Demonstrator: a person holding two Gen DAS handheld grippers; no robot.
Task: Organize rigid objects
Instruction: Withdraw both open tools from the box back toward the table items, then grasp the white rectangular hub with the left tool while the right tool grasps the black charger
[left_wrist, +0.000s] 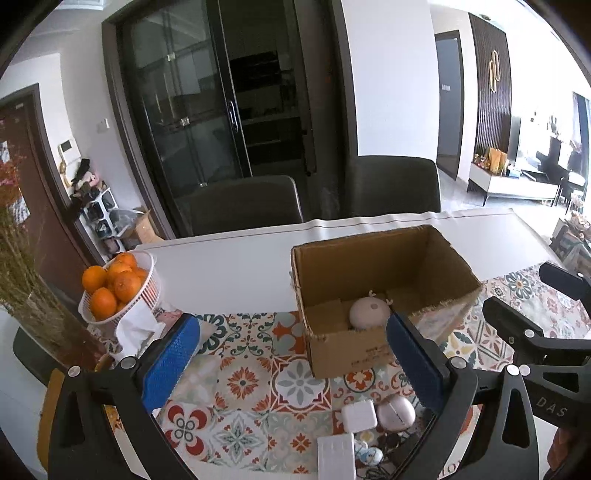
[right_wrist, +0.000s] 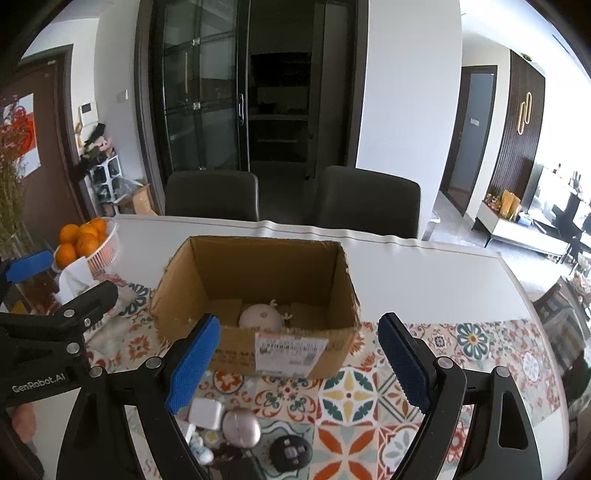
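An open cardboard box (left_wrist: 402, 254) (right_wrist: 177, 277) stands on the patterned tablecloth and holds a round pink gadget with small antlers (left_wrist: 369, 312) (right_wrist: 260, 315). In front of it lie a white charger block (left_wrist: 357, 414) (right_wrist: 205, 413), a pinkish oval case (left_wrist: 396, 411) (right_wrist: 241, 428), a white box (left_wrist: 334, 456), a black remote-like disc (right_wrist: 290, 452) and small items. My left gripper (left_wrist: 291, 360) is open and empty above the cloth. My right gripper (right_wrist: 299, 365) is open and empty before the box.
A white basket of oranges (left_wrist: 118, 284) (right_wrist: 86, 240) stands at the left, beside a vase of dried stems (left_wrist: 33, 295). Two dark chairs (left_wrist: 243, 203) (right_wrist: 365, 199) stand behind the white table (left_wrist: 229, 266). The right gripper's body (left_wrist: 535, 332) shows at the right edge.
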